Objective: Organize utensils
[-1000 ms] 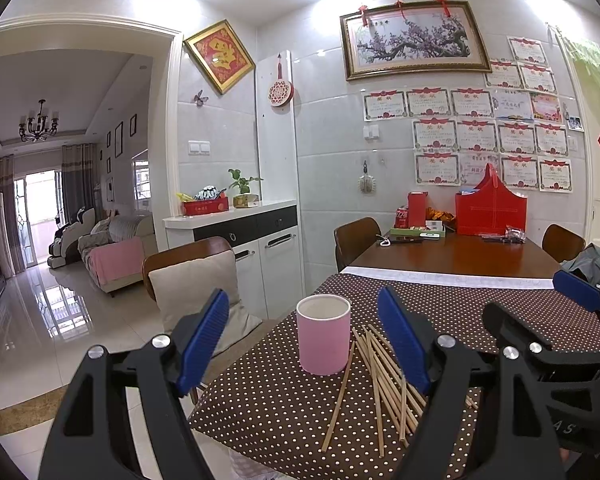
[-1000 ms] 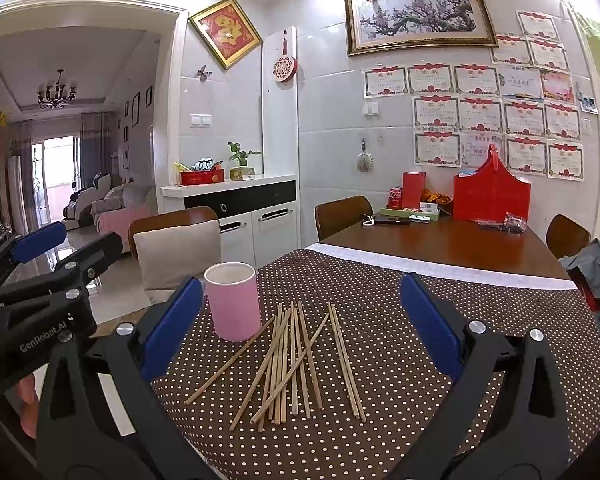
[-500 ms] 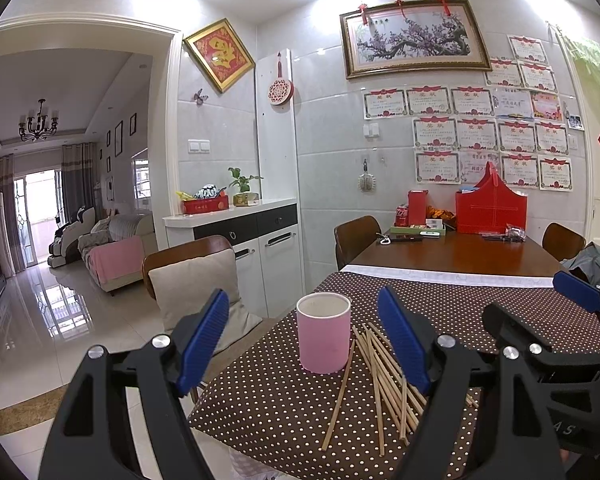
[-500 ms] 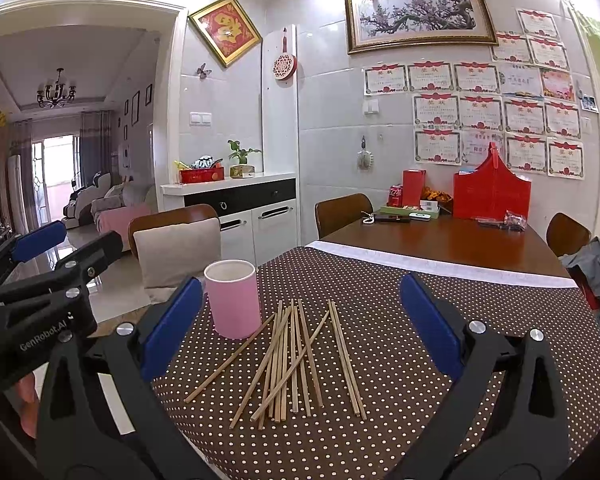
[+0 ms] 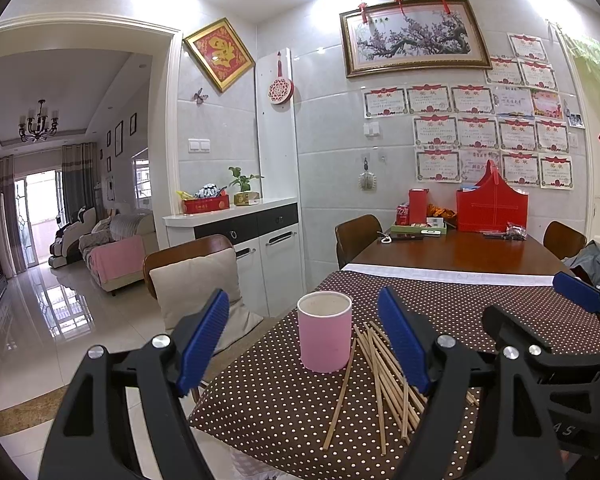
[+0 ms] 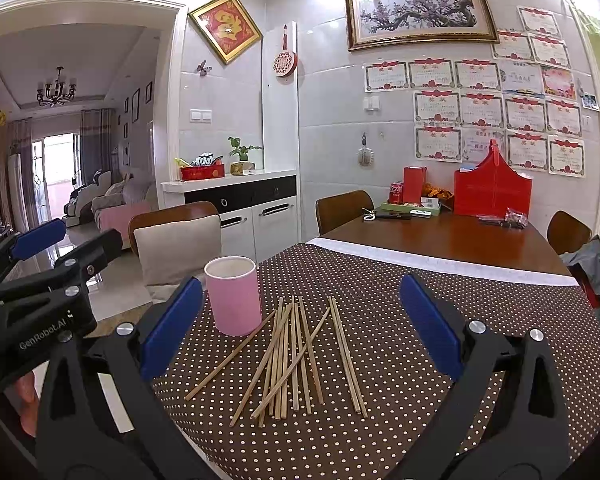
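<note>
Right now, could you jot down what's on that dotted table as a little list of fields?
surface: brown polka-dot tablecloth
container: pink cup, upright, looks empty
utensils: wooden chopsticks, loose pile lying flat beside the cup
left gripper: fingers open, holding nothing, facing the cup
right gripper: fingers open, holding nothing, above the chopsticks
sorted so far: none in the cup

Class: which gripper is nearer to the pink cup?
Left, as far as I can judge. The left gripper frames the pink cup between open fingers; the right gripper faces the chopsticks, cup off toward its left finger.
</note>
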Motion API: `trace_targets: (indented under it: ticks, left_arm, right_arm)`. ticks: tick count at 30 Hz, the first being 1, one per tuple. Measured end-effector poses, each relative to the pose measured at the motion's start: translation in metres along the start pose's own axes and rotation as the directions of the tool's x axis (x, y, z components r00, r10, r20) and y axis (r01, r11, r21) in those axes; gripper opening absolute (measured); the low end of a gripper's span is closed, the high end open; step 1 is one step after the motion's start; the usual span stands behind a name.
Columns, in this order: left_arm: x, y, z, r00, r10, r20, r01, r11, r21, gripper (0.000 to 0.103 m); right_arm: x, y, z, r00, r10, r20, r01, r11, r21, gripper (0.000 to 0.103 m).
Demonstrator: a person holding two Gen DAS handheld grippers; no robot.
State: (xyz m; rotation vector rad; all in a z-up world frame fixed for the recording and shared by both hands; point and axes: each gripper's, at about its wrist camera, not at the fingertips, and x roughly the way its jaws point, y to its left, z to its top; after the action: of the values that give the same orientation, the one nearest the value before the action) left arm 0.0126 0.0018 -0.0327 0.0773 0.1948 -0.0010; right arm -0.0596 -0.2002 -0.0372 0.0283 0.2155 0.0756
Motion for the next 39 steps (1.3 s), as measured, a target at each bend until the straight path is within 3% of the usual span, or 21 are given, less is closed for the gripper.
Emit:
trace_targets:
  ticks: [20,32,39]
  left_arm:
    - [0.010,0.001,-0.010,1.000,0.002,-0.025,-0.002,1.000,0.005,0.076]
    - [0.038,-0.006,-0.005,0.996,0.013,-0.087,-0.011,0.999,0.033,0.076]
    - [0.066,-0.015,-0.009,0.987,0.012,-0.161,-0.004,0.999,0.052,0.076]
  right_arm:
    - [0.010,-0.004,0.002,0.999,0.010,-0.043,-0.010,1.000,0.009,0.097]
    - [0.041,-0.014,-0.001,0.994,0.024,-0.108,-0.022,0.999,0.024,0.097]
    - [0.065,-0.024,-0.010,0.987,0.002,-0.159,-0.001,1.000,0.006,0.097]
